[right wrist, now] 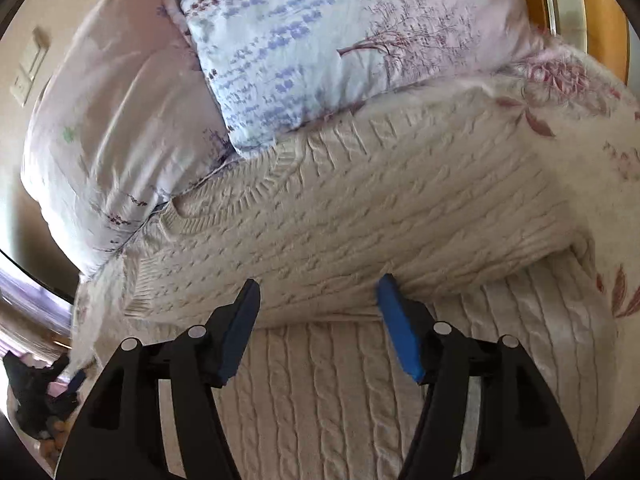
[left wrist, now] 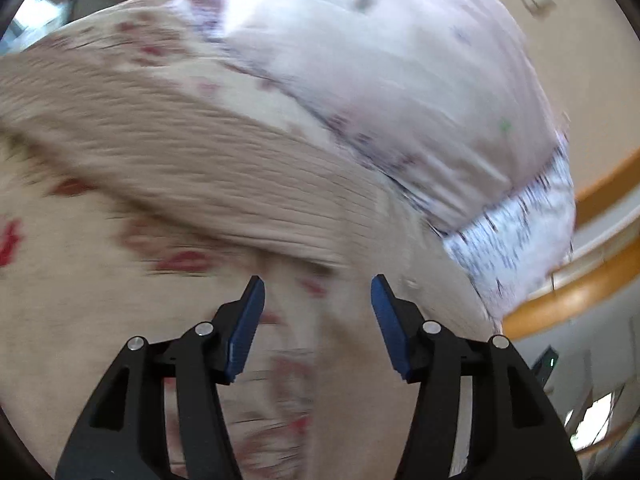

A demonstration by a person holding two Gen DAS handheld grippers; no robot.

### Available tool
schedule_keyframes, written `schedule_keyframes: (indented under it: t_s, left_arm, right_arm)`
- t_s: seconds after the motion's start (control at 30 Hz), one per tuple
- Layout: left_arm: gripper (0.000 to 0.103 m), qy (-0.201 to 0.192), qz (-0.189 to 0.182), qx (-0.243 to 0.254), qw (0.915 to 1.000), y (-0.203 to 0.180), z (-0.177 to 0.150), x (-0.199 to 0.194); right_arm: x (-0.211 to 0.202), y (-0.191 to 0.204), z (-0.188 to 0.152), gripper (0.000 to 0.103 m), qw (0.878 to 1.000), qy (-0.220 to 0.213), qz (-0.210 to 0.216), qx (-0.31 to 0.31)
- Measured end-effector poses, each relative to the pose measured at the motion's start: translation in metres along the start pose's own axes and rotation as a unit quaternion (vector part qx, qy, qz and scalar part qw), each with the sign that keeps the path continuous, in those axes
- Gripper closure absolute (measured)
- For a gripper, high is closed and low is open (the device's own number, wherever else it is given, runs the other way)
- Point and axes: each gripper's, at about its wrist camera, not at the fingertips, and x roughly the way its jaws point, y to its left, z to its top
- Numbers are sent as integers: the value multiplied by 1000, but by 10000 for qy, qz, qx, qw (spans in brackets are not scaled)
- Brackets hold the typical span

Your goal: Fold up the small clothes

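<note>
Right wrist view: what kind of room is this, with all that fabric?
Most likely a bedroom, on a bed. A lavender-print pillow lies against a cream cable-knit sweater on a floral bedspread, with a wooden bed frame behind and a wall switch to the left.

Cream cable-knit sweater (right wrist: 360, 216), lavender-print pillow (right wrist: 320, 40), red-flowered beige bedspread (left wrist: 80, 280).

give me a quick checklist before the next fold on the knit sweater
1. Right gripper open, nothing between the pads: ok.
2. Left gripper open and empty: ok.
3. Cream cable-knit sweater has a folded layer lying over its lower part: ok.
4. Floral pillow touches the sweater's far edge: not ok.
5. Left wrist view is blurred, so the cloth's position there: cannot tell.
</note>
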Motion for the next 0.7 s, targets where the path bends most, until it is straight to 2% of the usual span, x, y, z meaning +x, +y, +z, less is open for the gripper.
schedule_keyframes:
  t_s: [0.1, 0.23, 0.3, 0.43, 0.57, 0.7]
  left_arm:
    - [49, -122, 133, -402, 9990, 26, 7, -8]
    - [49, -253, 163, -900, 9955, 45, 16, -5]
    - [53, -290, 99, -1240, 9918, 53, 20, 1]
    - [62, -514, 75, -1661, 9847, 67, 27, 2]
    - [78, -680, 79, -2046, 9764, 81, 32, 3]
    - [88, -727, 54, -2185, 9731, 89, 36, 5]
  right_arm:
    - [-2, 2, -1, 27, 9998, 83, 151, 33]
    - [-6, -8, -4, 26, 9982, 195, 430, 375]
    - [-7, -11, -6, 26, 9974, 226, 504, 453]
    - [-6, -13, -10, 26, 9962, 301, 622, 528]
    - [-8, -13, -10, 26, 9957, 317, 657, 574]
    - [-9, -11, -11, 25, 9954, 319, 708, 556]
